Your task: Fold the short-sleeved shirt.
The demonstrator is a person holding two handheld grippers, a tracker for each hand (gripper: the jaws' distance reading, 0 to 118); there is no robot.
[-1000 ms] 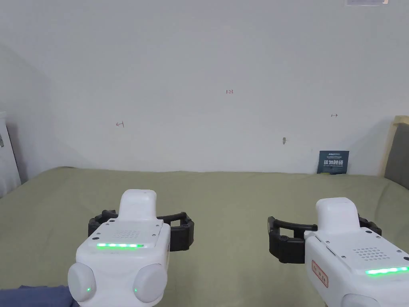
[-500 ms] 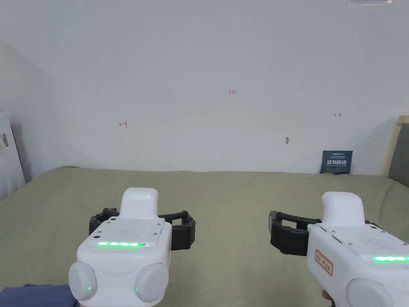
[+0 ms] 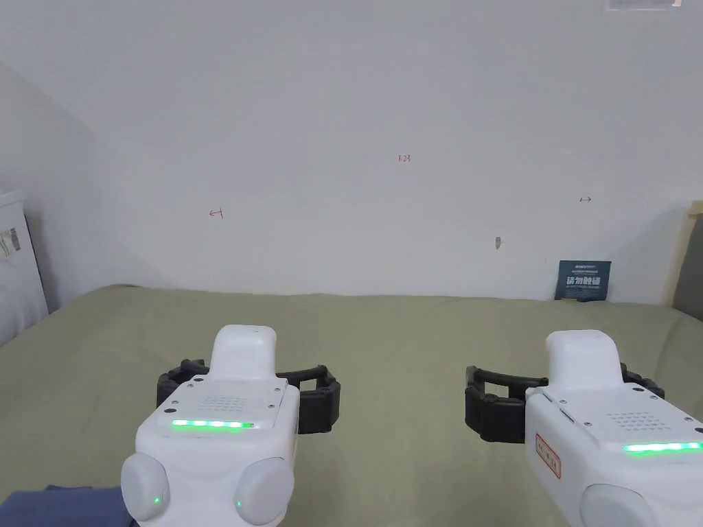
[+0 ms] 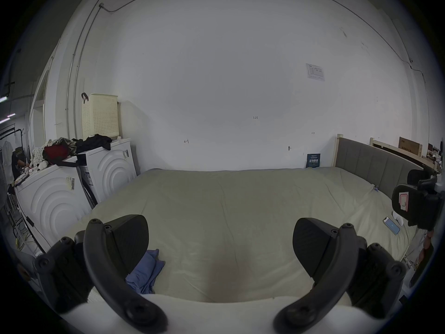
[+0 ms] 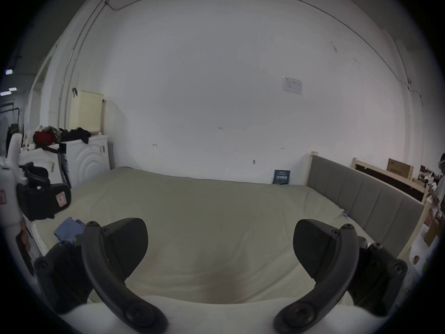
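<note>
Both my tools hover side by side over the near edge of the bed [image 3: 384, 322]. My left tool [image 3: 248, 384] has its jaws spread wide with nothing between them, and my right tool [image 3: 559, 394] is just as wide and empty. The blue shirt [image 4: 145, 273] lies crumpled on the bed's near-left corner, just left of my left tool

Red "1.23" handwritten on wall [image 3: 404, 158]; blue sign [image 3: 582, 280] text illegible.
</note>
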